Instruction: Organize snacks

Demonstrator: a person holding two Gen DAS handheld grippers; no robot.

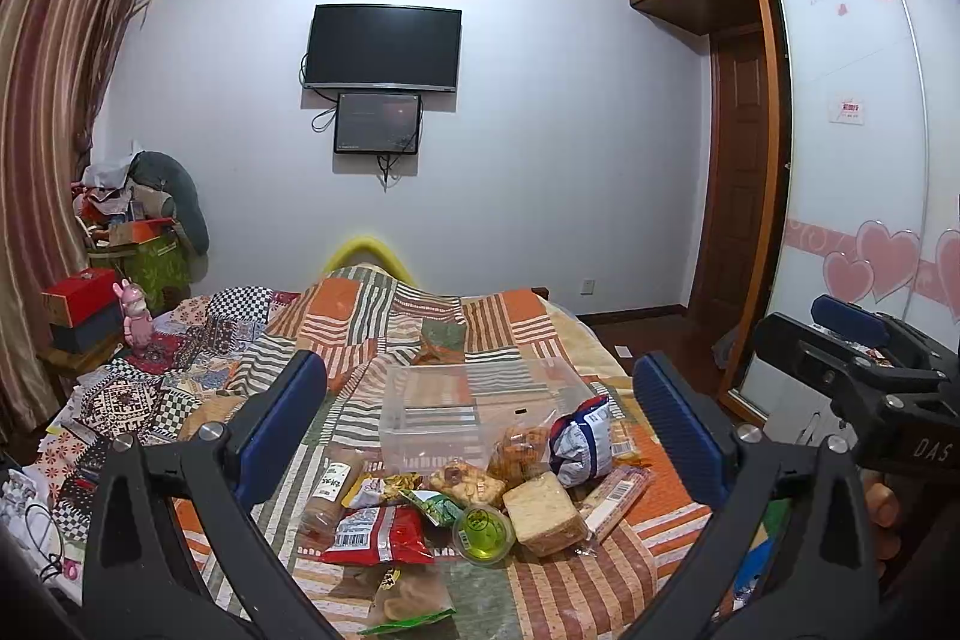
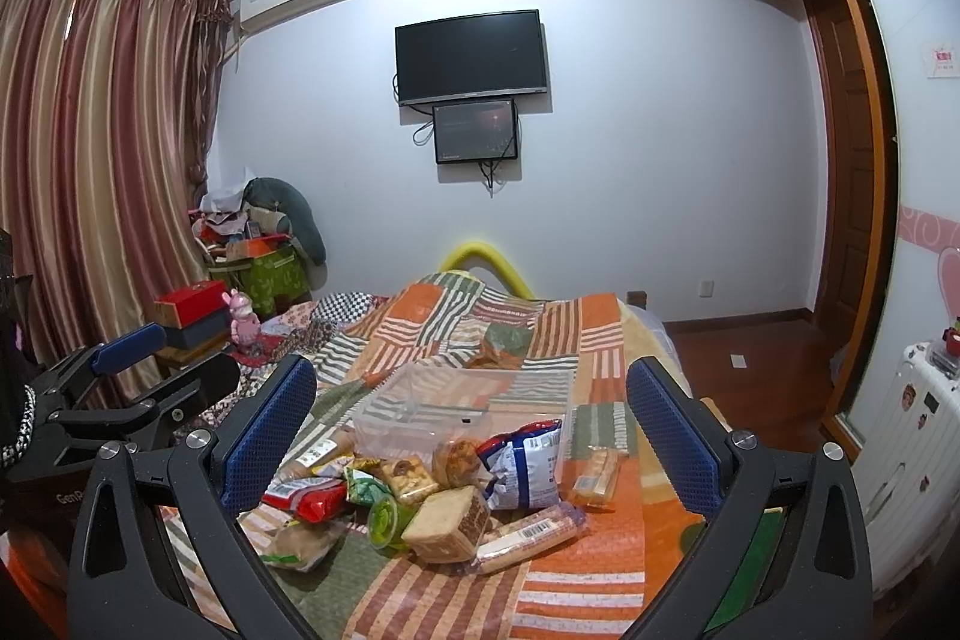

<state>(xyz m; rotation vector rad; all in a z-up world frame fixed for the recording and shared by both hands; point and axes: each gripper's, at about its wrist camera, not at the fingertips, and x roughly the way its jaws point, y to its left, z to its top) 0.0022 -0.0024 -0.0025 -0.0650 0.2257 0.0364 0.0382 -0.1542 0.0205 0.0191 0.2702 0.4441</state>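
Note:
A pile of snacks lies on the striped bedspread: a red packet, a green jelly cup, wrapped bread, a blue-white bag and a long cracker pack. An empty clear plastic box stands just behind the pile. My left gripper is open and empty, held above the pile. My right gripper is open and empty, above the same pile, with the bread, blue-white bag and box between its fingers.
The bed runs toward the far wall with a TV. Cluttered boxes and a pink toy sit at the left by the curtains. A wardrobe and wooden floor lie to the right. A white suitcase stands at the far right.

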